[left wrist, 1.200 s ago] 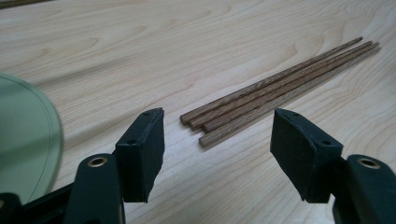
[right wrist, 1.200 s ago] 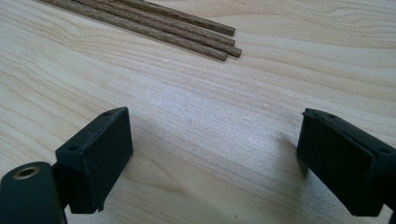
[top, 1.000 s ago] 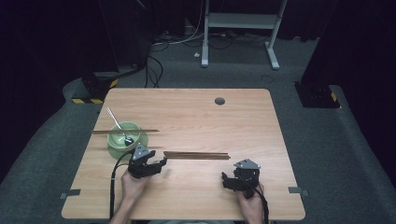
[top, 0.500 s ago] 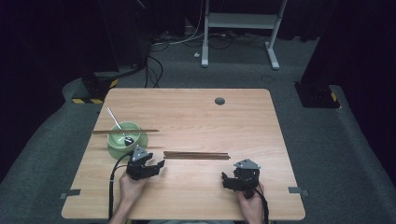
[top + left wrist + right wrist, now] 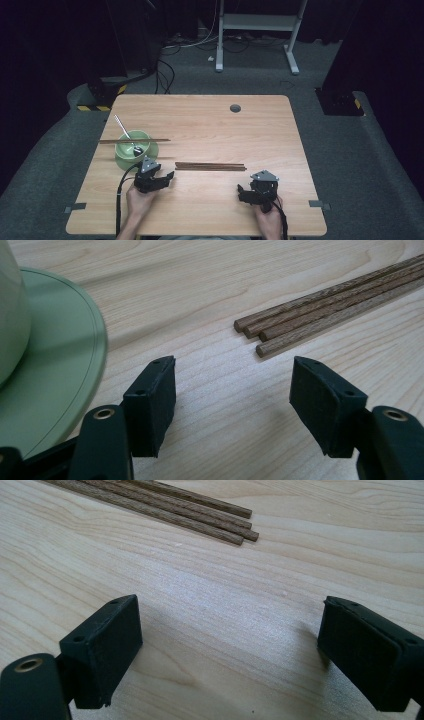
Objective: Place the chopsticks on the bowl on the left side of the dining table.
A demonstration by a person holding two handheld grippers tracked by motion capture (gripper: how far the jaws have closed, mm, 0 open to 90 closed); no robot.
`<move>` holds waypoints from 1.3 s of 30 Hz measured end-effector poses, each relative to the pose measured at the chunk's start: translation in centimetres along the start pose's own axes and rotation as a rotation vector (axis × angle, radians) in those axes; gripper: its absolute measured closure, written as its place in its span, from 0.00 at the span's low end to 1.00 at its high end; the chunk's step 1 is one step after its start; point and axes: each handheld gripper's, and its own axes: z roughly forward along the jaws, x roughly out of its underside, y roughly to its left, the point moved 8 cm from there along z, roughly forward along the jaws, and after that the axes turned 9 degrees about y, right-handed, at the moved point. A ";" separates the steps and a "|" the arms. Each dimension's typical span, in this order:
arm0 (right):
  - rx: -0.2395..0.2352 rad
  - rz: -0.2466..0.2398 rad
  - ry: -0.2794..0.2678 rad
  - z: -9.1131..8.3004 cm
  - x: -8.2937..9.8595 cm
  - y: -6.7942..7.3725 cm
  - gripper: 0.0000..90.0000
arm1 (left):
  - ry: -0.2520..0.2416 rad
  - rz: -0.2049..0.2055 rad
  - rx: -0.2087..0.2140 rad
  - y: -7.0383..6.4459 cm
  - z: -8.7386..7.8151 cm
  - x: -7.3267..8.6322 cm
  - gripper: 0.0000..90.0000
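Several brown wooden chopsticks [image 5: 210, 166] lie side by side in a bundle mid-table. My left gripper [image 5: 167, 177] rests low on the table just short of their left ends, its jaws open and empty. In the left gripper view the chopstick ends [image 5: 260, 332] lie a little beyond the open gripper [image 5: 232, 385]. My right gripper [image 5: 241, 193] sits near the front edge below the bundle's right end, also open and empty. The right gripper view has the chopsticks [image 5: 200, 510] well ahead of the open gripper [image 5: 230, 630].
A green bowl [image 5: 134, 150] stands at the left on a green plate [image 5: 60, 380], with a metal spoon [image 5: 125, 132] in it and a long chopstick [image 5: 150, 141] laid across its rim. A round hole [image 5: 235, 108] marks the table's far side.
My left gripper has drawn back a little from the chopsticks' left ends toward the near edge. The chopsticks and the right gripper have stayed put.
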 end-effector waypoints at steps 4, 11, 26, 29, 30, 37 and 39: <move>0.000 -0.001 -0.001 0.0 0.0 0.0 0.11 | 0.002 -0.003 -0.004 0.1 0.0 0.0 0.39; 0.001 -0.001 -0.001 0.0 0.0 0.0 0.11 | 0.016 -0.007 -0.019 0.2 0.2 0.1 0.39; 0.003 -0.002 0.000 0.0 0.0 0.0 0.11 | 0.031 -0.005 -0.050 0.1 0.2 0.3 0.36; 0.004 -0.006 -0.001 0.0 0.0 0.0 0.11 | 0.039 0.013 -0.068 -0.1 0.2 0.4 0.34; 0.005 -0.006 -0.001 0.0 0.0 0.0 0.11 | 0.038 0.013 -0.068 -0.1 0.2 0.4 0.34; 0.009 0.002 -0.001 0.0 0.0 0.0 0.12 | 0.040 0.013 -0.066 -0.1 0.2 0.4 0.33; 0.010 0.003 -0.001 0.0 0.0 0.0 0.12 | 0.040 0.013 -0.066 -0.1 0.2 0.4 0.33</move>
